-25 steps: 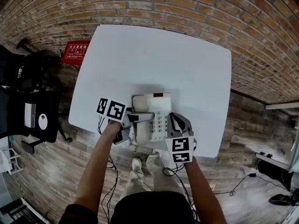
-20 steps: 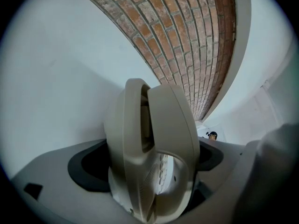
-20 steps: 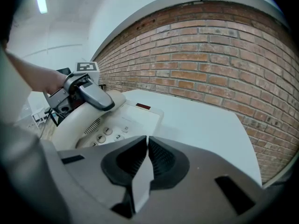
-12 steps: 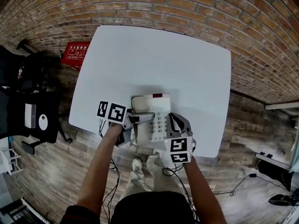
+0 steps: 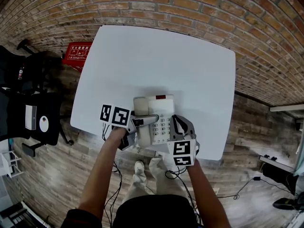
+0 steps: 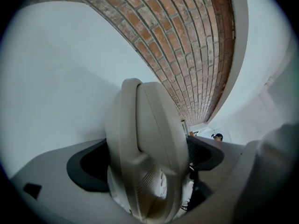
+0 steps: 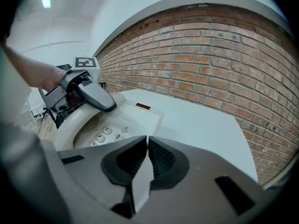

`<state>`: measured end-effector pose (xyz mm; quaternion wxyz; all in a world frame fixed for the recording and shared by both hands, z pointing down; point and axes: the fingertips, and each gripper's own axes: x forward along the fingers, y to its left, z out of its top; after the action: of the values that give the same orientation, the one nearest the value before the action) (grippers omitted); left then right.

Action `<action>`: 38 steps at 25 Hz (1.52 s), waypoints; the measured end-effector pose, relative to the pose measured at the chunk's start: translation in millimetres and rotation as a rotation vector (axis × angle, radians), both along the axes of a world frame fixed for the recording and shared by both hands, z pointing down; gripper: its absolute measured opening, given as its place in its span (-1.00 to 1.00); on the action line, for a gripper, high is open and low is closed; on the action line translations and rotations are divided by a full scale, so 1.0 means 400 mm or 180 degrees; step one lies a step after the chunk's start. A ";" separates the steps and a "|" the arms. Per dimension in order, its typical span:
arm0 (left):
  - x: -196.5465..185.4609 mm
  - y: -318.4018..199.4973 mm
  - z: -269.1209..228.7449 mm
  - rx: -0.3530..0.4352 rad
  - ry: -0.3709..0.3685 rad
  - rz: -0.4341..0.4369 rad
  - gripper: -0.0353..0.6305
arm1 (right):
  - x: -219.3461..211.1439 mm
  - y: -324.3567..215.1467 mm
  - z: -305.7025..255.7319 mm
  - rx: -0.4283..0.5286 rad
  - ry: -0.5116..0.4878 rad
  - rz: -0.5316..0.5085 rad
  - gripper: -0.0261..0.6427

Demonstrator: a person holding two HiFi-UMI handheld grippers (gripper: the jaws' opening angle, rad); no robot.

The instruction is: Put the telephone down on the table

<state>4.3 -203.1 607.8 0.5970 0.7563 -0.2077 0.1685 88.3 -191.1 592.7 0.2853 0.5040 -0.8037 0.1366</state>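
The left tongs (image 5: 145, 120) are clenched on the cream handset (image 6: 148, 139). Their dark pads (image 6: 86, 167) press its narrow middle from either side, and its rounded end rises beyond their tips. Seen from the right gripper view, the handset lies along the far side of the telephone (image 5: 160, 109) under these tongs; whether it sits fully in its cradle cannot be told. The telephone stands on the white counter (image 5: 190, 65) between the two tongs, close to the edge nearest the person. The right tongs (image 7: 145, 148) are closed tight with nothing between their jaws. They lie just beside the keypad (image 7: 108, 133), on the side of the telephone away from the left tongs; whether they touch its casing is unclear. Beyond both tongs the counter runs out toward a brick wall (image 7: 224, 55).
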 end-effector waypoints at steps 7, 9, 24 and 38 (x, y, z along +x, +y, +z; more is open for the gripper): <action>-0.002 -0.001 -0.005 0.0024 0.0027 -0.0087 0.64 | -0.003 0.002 -0.002 0.0011 0.0025 -0.0013 -0.85; -0.001 -0.002 -0.005 0.0038 0.0014 -0.0105 0.64 | -0.001 0.003 -0.001 0.0010 0.0052 -0.0015 -0.85; 0.013 0.008 0.015 0.0258 -0.0474 -0.0016 0.69 | 0.003 0.003 0.000 0.0064 0.0064 -0.0005 -0.85; 0.000 0.016 0.038 0.0434 -0.1008 0.0045 0.69 | -0.005 0.002 -0.004 0.0117 0.0113 -0.0027 -0.85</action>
<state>4.5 -196.9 623.1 0.5030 0.7605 -0.3047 0.2754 86.4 -190.2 591.0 0.2908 0.5081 -0.8030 0.1116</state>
